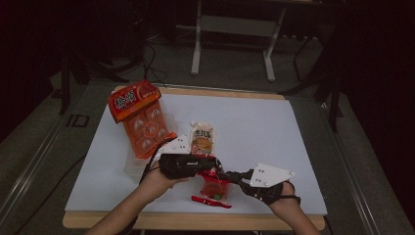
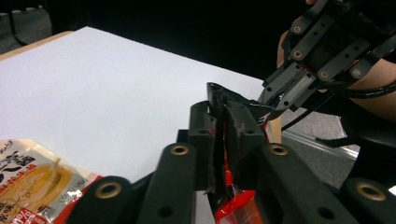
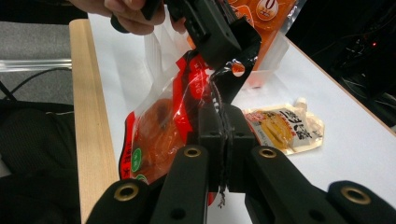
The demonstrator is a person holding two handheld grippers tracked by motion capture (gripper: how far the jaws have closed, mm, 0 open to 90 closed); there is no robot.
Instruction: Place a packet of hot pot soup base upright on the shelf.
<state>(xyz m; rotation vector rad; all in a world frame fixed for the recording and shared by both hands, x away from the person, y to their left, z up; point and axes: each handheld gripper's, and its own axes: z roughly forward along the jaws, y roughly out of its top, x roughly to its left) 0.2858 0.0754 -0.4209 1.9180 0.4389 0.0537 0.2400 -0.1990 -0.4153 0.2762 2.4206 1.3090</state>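
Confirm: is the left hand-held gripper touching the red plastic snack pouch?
Touching. The left gripper view shows the left hand-held gripper with jaws clamped on the red plastic snack pouch edge.

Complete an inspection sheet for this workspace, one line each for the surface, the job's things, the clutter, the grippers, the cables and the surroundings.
Surface: white sheet on a wooden table.
Job's things: red snack packet held up between both grippers; a torn red strip lies below it.
Clutter: orange tray pack at the far left; yellow pouch lying flat mid-table.
Grippers: left hand-held gripper and right hand-held gripper both shut on the packet's top edge.
Cables: black cable trailing from the left gripper.
Surroundings: dark room; white stand legs behind the table.
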